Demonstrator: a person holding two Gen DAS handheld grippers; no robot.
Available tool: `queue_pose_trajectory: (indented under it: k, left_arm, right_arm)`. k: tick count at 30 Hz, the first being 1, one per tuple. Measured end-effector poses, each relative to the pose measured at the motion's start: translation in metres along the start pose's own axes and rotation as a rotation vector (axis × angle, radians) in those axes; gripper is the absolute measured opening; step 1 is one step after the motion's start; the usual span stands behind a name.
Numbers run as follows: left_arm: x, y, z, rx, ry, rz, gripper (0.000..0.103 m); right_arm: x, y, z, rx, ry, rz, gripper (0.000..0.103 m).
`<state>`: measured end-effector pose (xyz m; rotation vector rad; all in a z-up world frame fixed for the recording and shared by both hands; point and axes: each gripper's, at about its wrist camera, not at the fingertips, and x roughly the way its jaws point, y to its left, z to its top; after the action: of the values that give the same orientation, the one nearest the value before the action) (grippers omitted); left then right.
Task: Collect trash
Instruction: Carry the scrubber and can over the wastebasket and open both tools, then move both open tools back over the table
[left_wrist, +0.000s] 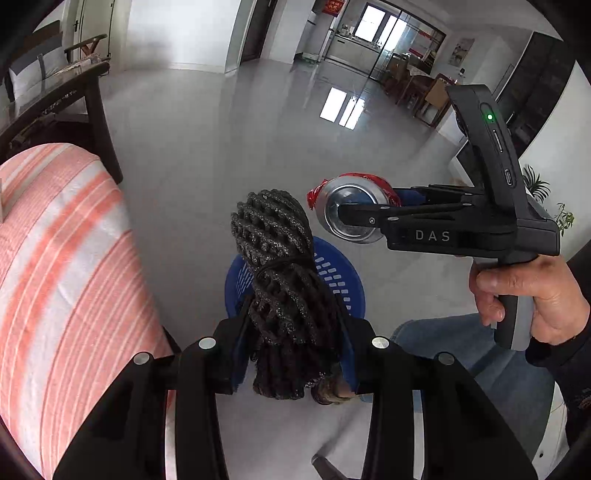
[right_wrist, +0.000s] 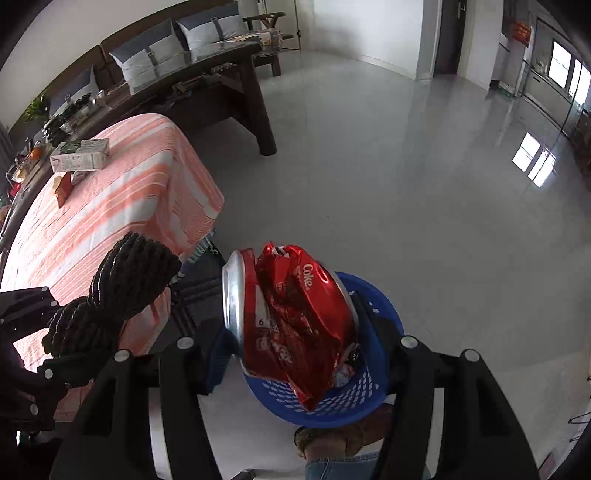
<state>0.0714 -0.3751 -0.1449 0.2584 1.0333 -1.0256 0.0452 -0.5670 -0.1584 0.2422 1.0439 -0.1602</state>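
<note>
Over the round blue slotted plastic basket (right_wrist: 354, 402) on the floor, I saw my left gripper (left_wrist: 291, 332) half closed, clamping a black foam-mesh bundle (left_wrist: 280, 258); my right gripper (right_wrist: 291, 343), part open, pinched a crushed red Coke can (right_wrist: 295, 314) above its rim.

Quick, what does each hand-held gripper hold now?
Left hand-held gripper: closed on black foam net.
Right hand-held gripper: closed on crushed Coke can.
</note>
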Motion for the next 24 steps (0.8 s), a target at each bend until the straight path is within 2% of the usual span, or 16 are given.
queue_pose_trajectory:
  k: [5, 11, 13, 14, 15, 16, 19, 23, 24]
  left_arm:
    - [0.058, -0.013, 0.011, -0.001, 0.058, 0.007, 0.040]
    - [0.117, -0.019, 0.014, 0.004, 0.112, 0.019, 0.043]
    - [0.133, -0.020, 0.014, 0.002, 0.113, 0.031, 0.051]
    - [0.140, -0.018, 0.014, -0.003, 0.115, 0.041, 0.070]
    - [0.145, -0.016, 0.014, -0.011, 0.112, 0.049, 0.083]
    - [0.147, -0.011, 0.013, -0.019, 0.109, 0.063, 0.085]
    - [0.143, -0.004, 0.012, -0.053, 0.112, 0.083, 0.085]
    - [0.099, -0.006, 0.008, -0.057, 0.059, 0.095, 0.086]
    - [0.082, -0.007, 0.004, -0.052, 0.037, 0.094, 0.088]
  right_arm:
    - [0.023, -0.043, -0.009, 0.109, 0.033, 0.000, 0.059]
    - [0.037, -0.073, -0.012, 0.181, 0.040, 0.019, 0.060]
    - [0.045, -0.078, -0.012, 0.197, 0.046, 0.032, 0.062]
    - [0.049, -0.079, -0.013, 0.203, 0.049, 0.038, 0.063]
    - [0.050, -0.082, -0.016, 0.212, 0.051, 0.040, 0.073]
    - [0.049, -0.084, -0.017, 0.223, 0.045, 0.035, 0.080]
    - [0.039, -0.085, -0.018, 0.227, 0.007, 0.027, 0.084]
    - [0.017, -0.073, -0.018, 0.215, -0.064, -0.010, 0.092]
    - [0.009, -0.065, -0.019, 0.204, -0.086, -0.022, 0.097]
